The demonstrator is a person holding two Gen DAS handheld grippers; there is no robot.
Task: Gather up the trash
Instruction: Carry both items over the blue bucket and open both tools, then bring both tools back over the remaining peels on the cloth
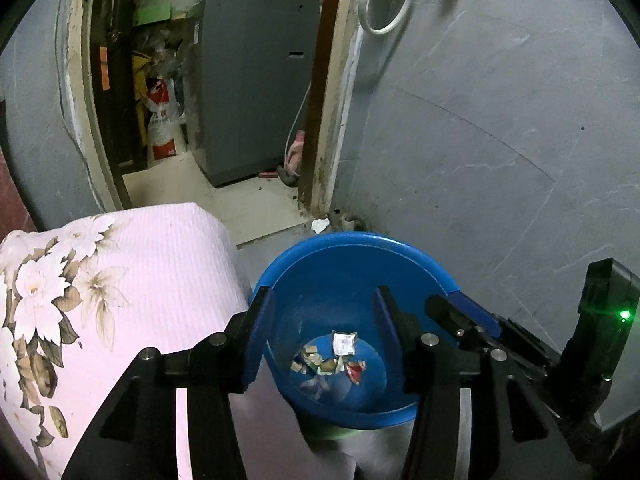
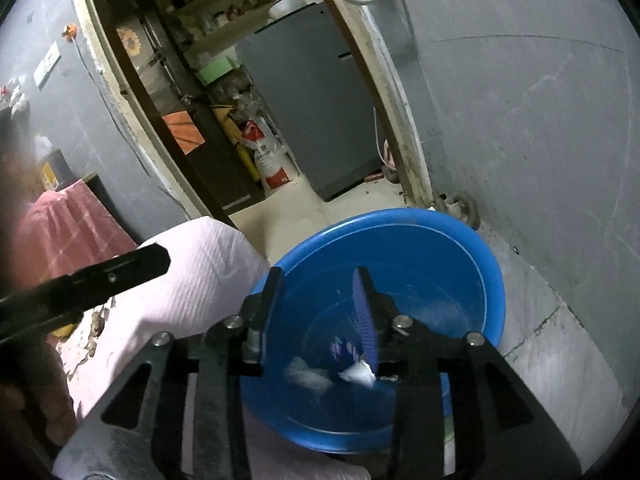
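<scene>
Both grippers' jaws gape empty over the blue basin (image 1: 352, 252) holding paper scraps (image 1: 332, 360).

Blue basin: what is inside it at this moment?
The blue basin holds scraps of trash: a small white packet, torn paper bits and a red piece. The gripper fingers cover part of its floor.

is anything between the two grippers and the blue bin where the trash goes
Nothing visible blocks either one. The left gripper and right gripper both hang with open jaws directly over the open mouth of the blue bin. Scraps already lie on its bottom.
</scene>
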